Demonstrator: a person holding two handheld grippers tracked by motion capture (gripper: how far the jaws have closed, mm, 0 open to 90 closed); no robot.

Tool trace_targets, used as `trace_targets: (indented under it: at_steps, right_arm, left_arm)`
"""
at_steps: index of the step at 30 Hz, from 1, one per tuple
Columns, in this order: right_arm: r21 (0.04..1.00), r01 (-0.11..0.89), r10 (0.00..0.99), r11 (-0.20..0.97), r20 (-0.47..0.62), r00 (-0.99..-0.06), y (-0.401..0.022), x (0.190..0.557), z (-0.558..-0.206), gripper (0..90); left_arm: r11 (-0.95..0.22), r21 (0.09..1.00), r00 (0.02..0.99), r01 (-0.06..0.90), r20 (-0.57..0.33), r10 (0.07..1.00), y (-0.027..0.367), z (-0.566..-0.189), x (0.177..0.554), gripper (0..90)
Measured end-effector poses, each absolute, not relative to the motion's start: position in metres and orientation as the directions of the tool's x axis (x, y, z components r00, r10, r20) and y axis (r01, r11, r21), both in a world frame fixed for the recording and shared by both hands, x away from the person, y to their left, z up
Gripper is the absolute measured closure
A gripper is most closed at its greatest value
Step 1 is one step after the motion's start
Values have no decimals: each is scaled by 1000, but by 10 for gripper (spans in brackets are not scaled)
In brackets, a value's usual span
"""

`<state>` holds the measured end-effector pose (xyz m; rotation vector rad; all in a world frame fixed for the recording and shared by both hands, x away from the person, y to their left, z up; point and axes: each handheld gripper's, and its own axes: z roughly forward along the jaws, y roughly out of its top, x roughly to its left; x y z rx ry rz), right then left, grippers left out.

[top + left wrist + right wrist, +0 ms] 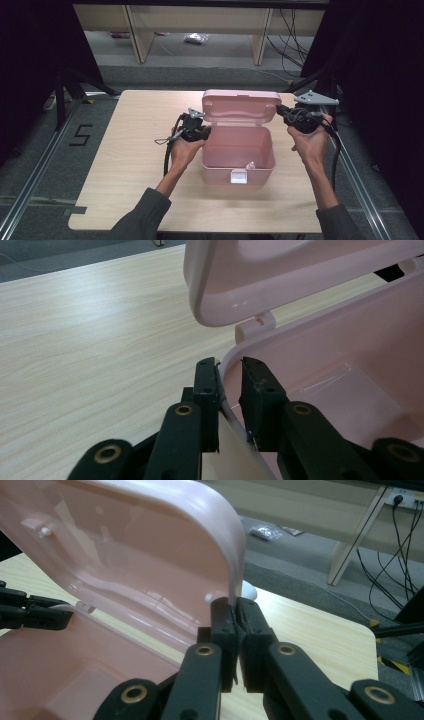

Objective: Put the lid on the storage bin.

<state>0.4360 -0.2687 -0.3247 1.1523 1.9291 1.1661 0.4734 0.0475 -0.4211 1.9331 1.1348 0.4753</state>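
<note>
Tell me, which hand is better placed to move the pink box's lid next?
Probably the right. The right gripper is shut on the edge of the raised lid, while the left gripper straddles the wall of the box, seemingly steadying it.

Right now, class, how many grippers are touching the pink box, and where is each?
2. The left gripper straddles the pink box's left wall rim. The right gripper is clamped on the raised lid's right edge.
</note>
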Motion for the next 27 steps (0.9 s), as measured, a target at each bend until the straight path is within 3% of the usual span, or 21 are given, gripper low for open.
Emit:
trace_targets:
  at_steps: [5,15,27]
  right_arm:
    - [898,349,887,268,-88,-454,-271,434,-325,875]
    - [901,361,885,242,-52,-463,-273,424,-329,867]
    - [903,360,873,233,-31,-487,-278,415,-335,858]
  left_arm:
    - [-229,814,533,534,-114,838,54,-421,470,705]
    - [-227,818,575,528,-148,804,69,-408,452,595]
    - [-299,797,658,524,-156,737,86,-395,419,461]
